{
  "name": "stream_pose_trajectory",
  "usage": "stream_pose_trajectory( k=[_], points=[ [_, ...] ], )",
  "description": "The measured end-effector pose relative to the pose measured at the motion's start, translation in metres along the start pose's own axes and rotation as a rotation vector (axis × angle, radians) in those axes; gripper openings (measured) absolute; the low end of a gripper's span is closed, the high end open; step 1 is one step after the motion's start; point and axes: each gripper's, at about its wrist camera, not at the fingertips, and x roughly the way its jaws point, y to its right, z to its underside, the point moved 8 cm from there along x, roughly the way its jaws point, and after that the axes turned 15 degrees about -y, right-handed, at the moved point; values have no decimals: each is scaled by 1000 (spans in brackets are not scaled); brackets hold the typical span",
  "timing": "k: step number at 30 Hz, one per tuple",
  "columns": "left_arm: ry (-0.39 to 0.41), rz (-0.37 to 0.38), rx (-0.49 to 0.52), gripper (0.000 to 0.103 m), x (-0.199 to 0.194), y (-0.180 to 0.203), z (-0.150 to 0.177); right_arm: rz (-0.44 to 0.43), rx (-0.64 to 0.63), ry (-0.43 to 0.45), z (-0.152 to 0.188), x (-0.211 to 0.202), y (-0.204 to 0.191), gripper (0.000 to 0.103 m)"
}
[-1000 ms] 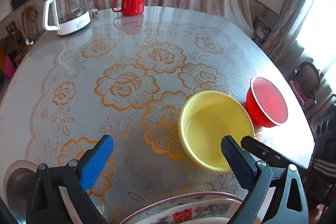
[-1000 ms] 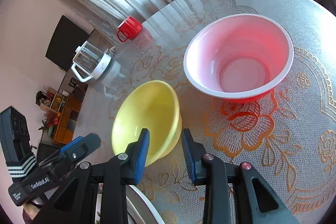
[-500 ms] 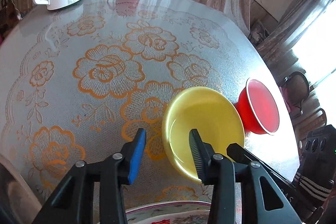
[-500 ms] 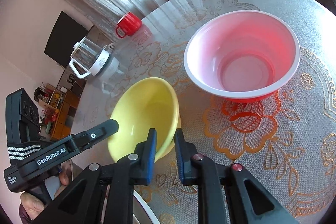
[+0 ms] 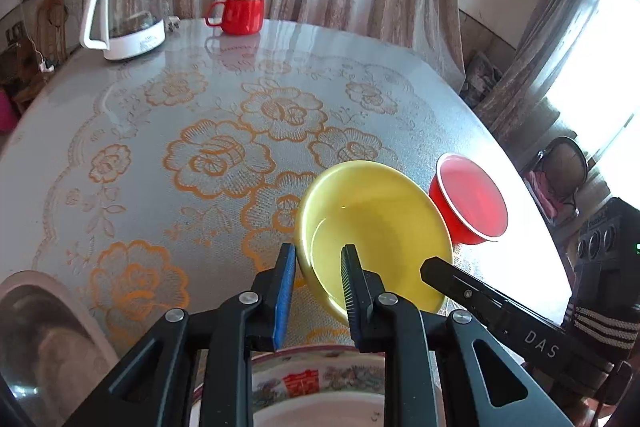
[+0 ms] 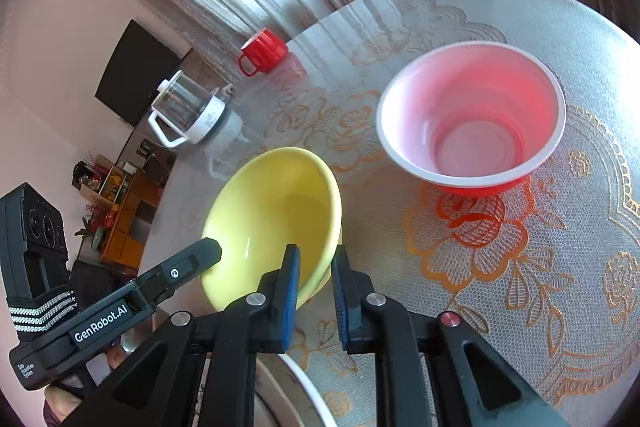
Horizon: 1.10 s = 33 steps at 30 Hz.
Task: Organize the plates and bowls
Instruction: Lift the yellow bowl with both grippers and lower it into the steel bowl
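A yellow bowl (image 5: 376, 223) (image 6: 276, 211) sits tipped on the lace-covered table, with a red bowl (image 5: 470, 205) (image 6: 472, 115) standing just beyond it to the right. My left gripper (image 5: 318, 255) straddles the yellow bowl's near-left rim. Its jaws are closing: the blue pad is on the outer wall and the black finger on the inside. My right gripper (image 6: 316, 259) is shut on the bowl's near-right rim. In the right wrist view, one of the left gripper's fingers (image 6: 208, 251) reaches over the opposite rim.
A patterned plate (image 5: 320, 383) lies right under the grippers at the table's near edge, and a white-rimmed dish (image 5: 40, 327) lies to its left. A glass kettle (image 5: 128, 15) and a red mug (image 5: 240, 13) stand at the far side. A person's hand holds each gripper.
My left gripper went from wide open to closed around the yellow bowl's rim and shifted toward the bowl. The right jaws narrowed onto the rim. The bowl now sits more tipped.
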Motion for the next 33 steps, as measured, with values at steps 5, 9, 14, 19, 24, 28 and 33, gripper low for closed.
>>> stream_pose_trajectory(
  k=[5,9,14,19,24,28,33],
  points=[
    [51,-19,-8,23,-23,-11,12,-13,-42,-1,6,-3,-21,15],
    [81,-8,-32,23,-43,-29,27,-29,-74,-9,13,-2,-41,15],
    [138,-30,-66,23,-73,-58,50,-48,-143,-32,25,6,-77,15],
    [164,-24,-127,23,-96,-95,78,-77,-220,-61,41,19,-119,15],
    [183,-24,-201,23,-112,-134,105,-88,-296,-106,63,38,-160,15],
    [181,-35,-260,23,-115,-163,123,-100,-338,-148,81,56,-185,15],
    [173,-42,-321,23,-110,-186,139,-82,-370,-207,98,82,-203,15]
  ],
)
